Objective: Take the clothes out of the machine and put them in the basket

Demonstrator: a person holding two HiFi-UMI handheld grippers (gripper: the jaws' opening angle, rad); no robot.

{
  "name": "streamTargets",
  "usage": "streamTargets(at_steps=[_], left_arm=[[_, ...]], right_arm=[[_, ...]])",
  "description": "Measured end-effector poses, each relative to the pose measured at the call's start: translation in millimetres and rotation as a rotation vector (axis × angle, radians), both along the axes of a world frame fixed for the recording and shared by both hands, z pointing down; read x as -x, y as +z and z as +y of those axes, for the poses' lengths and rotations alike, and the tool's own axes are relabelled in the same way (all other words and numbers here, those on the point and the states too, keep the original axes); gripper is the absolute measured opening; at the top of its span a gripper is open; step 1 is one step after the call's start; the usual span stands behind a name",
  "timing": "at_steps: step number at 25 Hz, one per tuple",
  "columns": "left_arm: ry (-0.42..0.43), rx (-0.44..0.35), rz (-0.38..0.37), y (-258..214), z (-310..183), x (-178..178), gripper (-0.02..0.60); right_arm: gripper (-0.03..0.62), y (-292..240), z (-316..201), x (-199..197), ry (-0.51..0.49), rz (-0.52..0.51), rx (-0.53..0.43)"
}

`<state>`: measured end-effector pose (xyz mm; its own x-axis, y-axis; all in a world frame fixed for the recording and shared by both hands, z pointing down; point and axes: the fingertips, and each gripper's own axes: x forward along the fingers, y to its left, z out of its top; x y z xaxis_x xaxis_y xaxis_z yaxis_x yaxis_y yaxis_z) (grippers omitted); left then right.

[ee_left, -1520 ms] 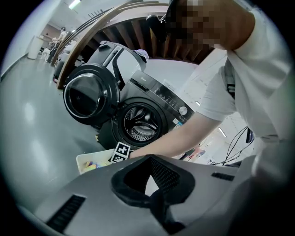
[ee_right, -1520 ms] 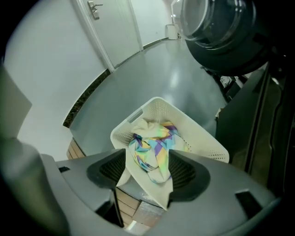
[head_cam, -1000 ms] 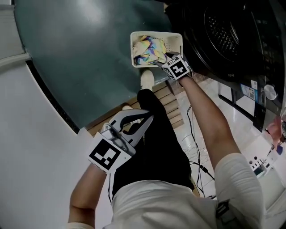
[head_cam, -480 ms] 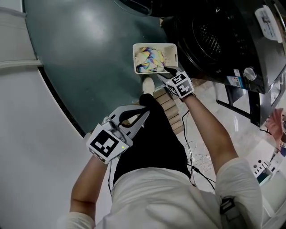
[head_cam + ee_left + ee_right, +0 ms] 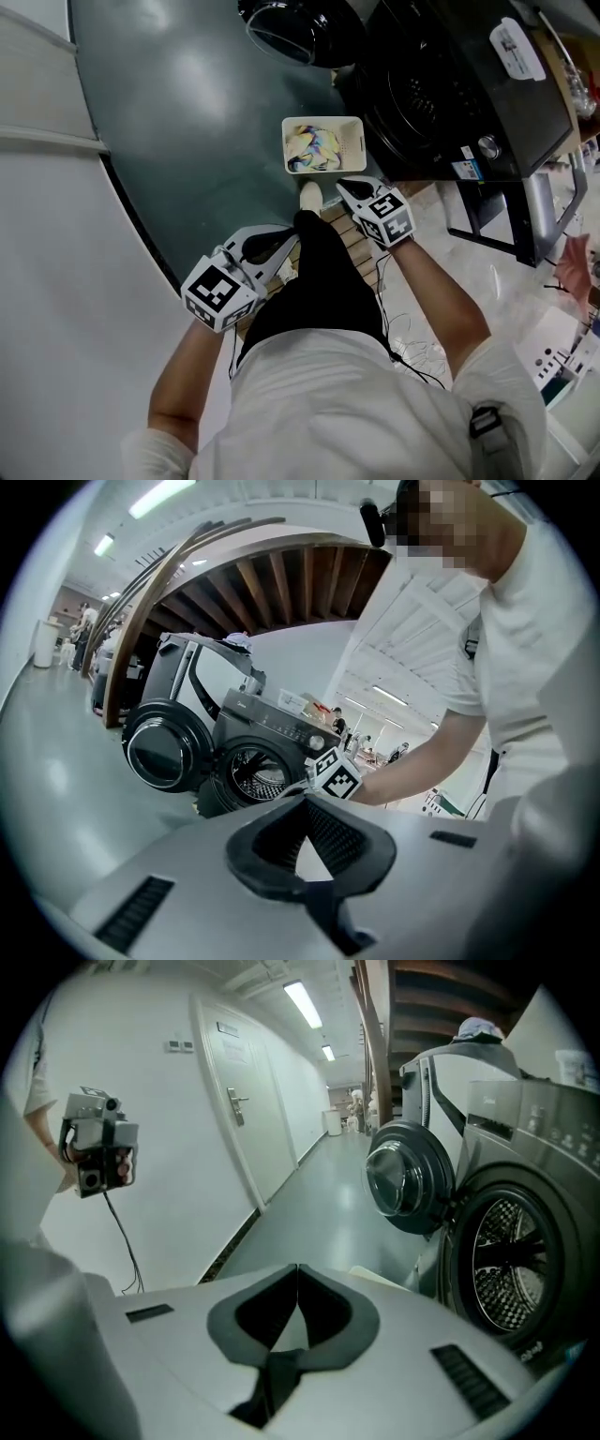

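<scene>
Right gripper (image 5: pixel 297 1269): jaws just closing, now pressed together, nothing between them. Left gripper (image 5: pixel 305 801): jaws together, empty.

Clothes (image 5: pixel 312 145): multicoloured, heaped in the white basket (image 5: pixel 363 141), which stands on the floor just beside the machine (image 5: pixel 450 84) front.

Hazards, judged: an item deep in the drum (image 5: pixel 258 772) overlooked; the open door (image 5: pixel 286 23) knocked; cables (image 5: pixel 412 342) by the feet snagged.

Floor (image 5: pixel 187 112): grey-green, glossy, with a white wall (image 5: pixel 47 309) along its left edge. Corridor (image 5: pixel 347 1147) beyond, lit.
</scene>
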<state>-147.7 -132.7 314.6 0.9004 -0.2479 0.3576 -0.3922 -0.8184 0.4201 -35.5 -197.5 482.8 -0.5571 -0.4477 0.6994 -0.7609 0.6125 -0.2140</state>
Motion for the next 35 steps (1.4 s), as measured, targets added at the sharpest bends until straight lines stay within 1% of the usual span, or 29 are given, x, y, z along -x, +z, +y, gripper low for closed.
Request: streamTargets(at_steps=[4, 7, 10, 13, 16, 20, 24, 30, 35], left_arm=[[-0.026, -0.018, -0.001, -20.7, 10.7, 9.8, -0.003], [-0.036, -0.034, -0.019, -31.1, 23.2, 19.4, -0.003], [-0.068, -0.015, -0.025, -38.3, 39.0, 28.7, -0.004], [-0.086, -0.006, -0.029, -44.1, 57.3, 32.5, -0.004], [-0.096, -0.025, -0.039, -53.6, 71.0, 37.3, -0.005], [-0.120, -0.063, -0.051, -66.4, 79.4, 50.3, -0.003], [-0.143, -0.068, -0.054, -76.3, 97.3, 61.9, -0.003], [-0.189, -0.075, -0.064, -82.5, 107.9, 84.4, -0.003], [-0.230, -0.091, -0.048, -86.5, 108.9, 93.1, -0.003]], right_arm=[[0.005, -46.7, 23.9, 11.8, -0.021, -0.038, -0.024], [0.005, -83.8, 41.5, 24.6, -0.023, -0.083, -0.054], [0.005, -119.8, 62.7, 39.6, -0.052, -0.128, -0.084], [0.005, -144.9, 88.2, 48.0, -0.072, -0.155, -0.107], [0.005, -161.4, 110.2, 55.4, -0.089, -0.180, -0.121], [0.005, -182.6, 123.8, 63.6, -0.113, -0.189, -0.156], [0.005, -198.7, 146.9, 68.6, -0.132, -0.192, -0.177], [0.005, -212.9, 157.0, 74.9, -0.148, -0.200, -0.213], [0.005, -220.5, 158.8, 79.7, -0.165, -0.196, -0.244]])
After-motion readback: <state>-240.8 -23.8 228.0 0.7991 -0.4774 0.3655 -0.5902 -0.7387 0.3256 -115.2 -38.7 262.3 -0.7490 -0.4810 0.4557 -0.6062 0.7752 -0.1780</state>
